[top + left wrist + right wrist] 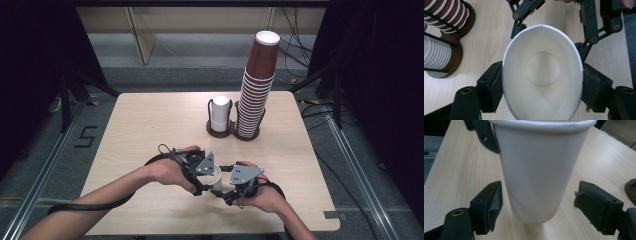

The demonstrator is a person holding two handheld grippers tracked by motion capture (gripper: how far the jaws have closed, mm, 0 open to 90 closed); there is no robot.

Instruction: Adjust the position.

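Now | my left claw (541,82) pinches white paper cup (542,72) oval at the rim, near table (150,125) front | right claw (537,205) wide around its base | I'd close gently, avoid crushing.

White paper cup (542,72), upright, rim squeezed oval, at the table's near edge.

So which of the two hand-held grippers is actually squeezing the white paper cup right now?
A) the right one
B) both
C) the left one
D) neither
C: in the left gripper view the left gripper presses both pads against the white paper cup, squashing its rim oval, while the right gripper has its jaws standing apart from the cup's sides.
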